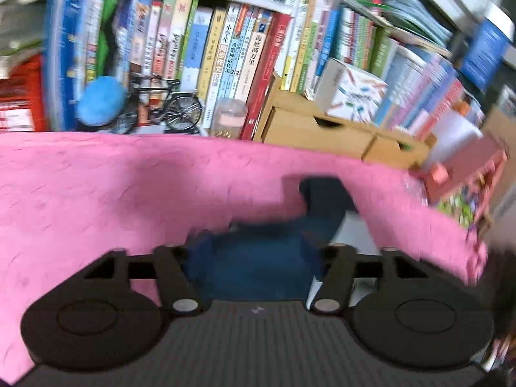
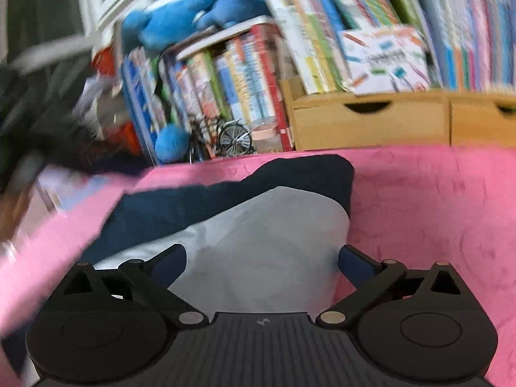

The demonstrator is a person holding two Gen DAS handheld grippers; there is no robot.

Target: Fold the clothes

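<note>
A navy and light grey garment (image 2: 225, 200) lies folded on the pink blanket (image 2: 435, 213). In the right wrist view my right gripper (image 2: 261, 261) hovers over its grey part, jaws wide apart, blue pads (image 2: 354, 264) on either side and nothing pinched. In the left wrist view the same garment (image 1: 325, 206) shows just beyond my left gripper (image 1: 254, 254). Its jaws stand apart. The picture is blurred there, and a blue smear fills the gap. I see no cloth pinched between the pads.
Behind the blanket (image 1: 96, 193) stands a row of books (image 1: 225, 58), a wooden drawer box (image 1: 322, 129), a small model bicycle (image 1: 171, 106), a clear jar (image 1: 230, 116) and a blue plush toy (image 1: 100, 100). A pink box (image 1: 464, 171) sits at the right edge.
</note>
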